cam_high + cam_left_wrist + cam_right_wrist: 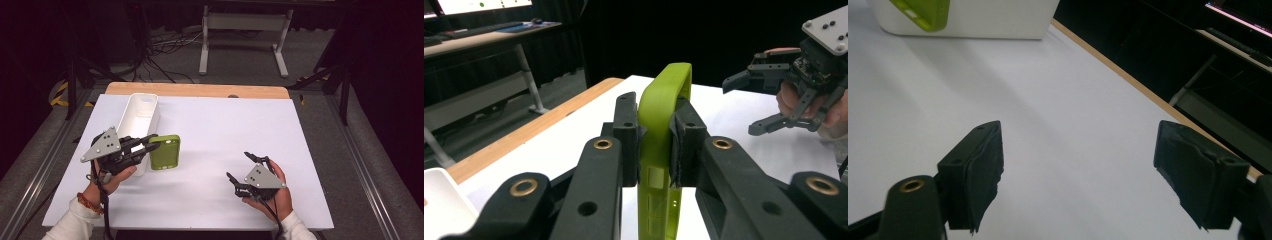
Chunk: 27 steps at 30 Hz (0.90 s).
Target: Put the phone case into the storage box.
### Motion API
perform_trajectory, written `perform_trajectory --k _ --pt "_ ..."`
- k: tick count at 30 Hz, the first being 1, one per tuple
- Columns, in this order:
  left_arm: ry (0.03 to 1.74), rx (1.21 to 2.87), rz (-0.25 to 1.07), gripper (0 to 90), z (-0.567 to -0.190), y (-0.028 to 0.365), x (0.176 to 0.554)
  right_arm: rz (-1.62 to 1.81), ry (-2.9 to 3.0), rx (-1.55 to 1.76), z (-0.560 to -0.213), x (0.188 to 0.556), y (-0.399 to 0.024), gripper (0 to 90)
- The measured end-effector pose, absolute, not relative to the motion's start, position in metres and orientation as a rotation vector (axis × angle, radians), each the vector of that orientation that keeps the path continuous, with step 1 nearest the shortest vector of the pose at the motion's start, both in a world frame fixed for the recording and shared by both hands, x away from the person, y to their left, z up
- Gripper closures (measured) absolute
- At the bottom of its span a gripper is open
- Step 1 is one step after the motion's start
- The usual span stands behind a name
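A green phone case (pixel 166 151) is held above the white table sheet, beside the long white bin (pixel 140 120). My left gripper (pixel 152 145) is shut on the case's edge. In the left gripper view the case (pixel 663 130) stands on edge, pinched between the two black jaws. My right gripper (pixel 240 167) rests open at the right front of the table with nothing between its jaws. In the right gripper view the gripper (pixel 1078 175) has its jaws wide apart over bare sheet, with the green case (pixel 923 12) and the white bin (pixel 993 20) far off at the top.
The white sheet (pixel 225 125) covers a wooden table whose far edge (pixel 200 90) is bare wood. The right gripper (pixel 769 95) and its hand show at the right of the left gripper view. Table legs and cables lie on the floor beyond.
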<state>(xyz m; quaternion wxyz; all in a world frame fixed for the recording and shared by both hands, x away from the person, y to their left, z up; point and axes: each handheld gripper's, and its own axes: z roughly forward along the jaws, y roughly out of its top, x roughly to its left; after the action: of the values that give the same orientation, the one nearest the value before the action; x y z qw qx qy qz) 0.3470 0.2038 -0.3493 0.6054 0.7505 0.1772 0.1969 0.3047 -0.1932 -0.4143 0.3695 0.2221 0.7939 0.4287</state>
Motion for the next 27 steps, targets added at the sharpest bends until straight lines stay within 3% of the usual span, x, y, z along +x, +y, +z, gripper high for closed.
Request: perform_trajectory --k 27 --pt "0.418 1.686 0.499 77.6 -0.335 0.226 0.346 1.108 2.018 0.575 -0.419 0.303 -0.202 20.4"
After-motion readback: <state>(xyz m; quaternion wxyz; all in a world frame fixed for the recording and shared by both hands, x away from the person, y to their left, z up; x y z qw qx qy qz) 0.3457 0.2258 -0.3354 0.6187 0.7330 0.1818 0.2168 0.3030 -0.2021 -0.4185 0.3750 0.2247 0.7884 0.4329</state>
